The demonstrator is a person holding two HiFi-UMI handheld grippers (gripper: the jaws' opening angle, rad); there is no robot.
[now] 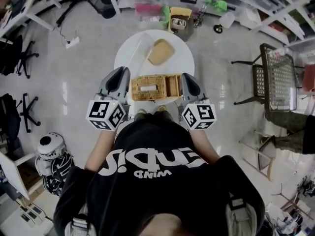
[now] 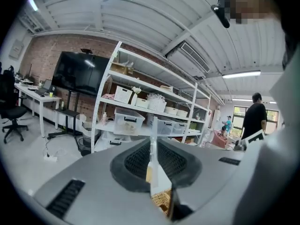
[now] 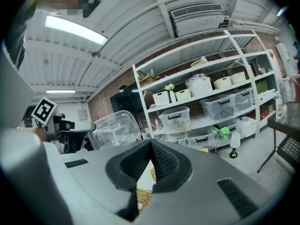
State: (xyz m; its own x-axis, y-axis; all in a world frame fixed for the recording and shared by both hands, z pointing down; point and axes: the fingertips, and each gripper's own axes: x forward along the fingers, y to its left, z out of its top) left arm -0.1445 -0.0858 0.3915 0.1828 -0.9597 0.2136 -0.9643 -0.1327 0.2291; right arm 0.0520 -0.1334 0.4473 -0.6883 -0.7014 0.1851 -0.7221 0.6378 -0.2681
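Note:
A wicker basket (image 1: pixel 155 87) with a white item (image 1: pixel 146 88) in it stands at the near edge of a round white table (image 1: pixel 184 58). My left gripper (image 1: pixel 122 73) is just off the basket's left end, its jaws pressed together with nothing between them (image 2: pixel 152 146). My right gripper (image 1: pixel 186 78) is at the basket's right end, jaws likewise shut and empty (image 3: pixel 151 142). Strips of wicker show below the jaws in both gripper views (image 2: pixel 161 199) (image 3: pixel 143 196). Behind the basket lie a tan lid-like object (image 1: pixel 161 51) and a clear plastic container (image 3: pixel 115 128).
White shelving with storage bins (image 1: pixel 147 10) and a yellow box (image 1: pixel 180 17) runs along the back. A black wire chair (image 1: pixel 275 77) stands to the right, office chairs (image 1: pixel 19 58) to the left. A person in black (image 2: pixel 255 118) stands far off.

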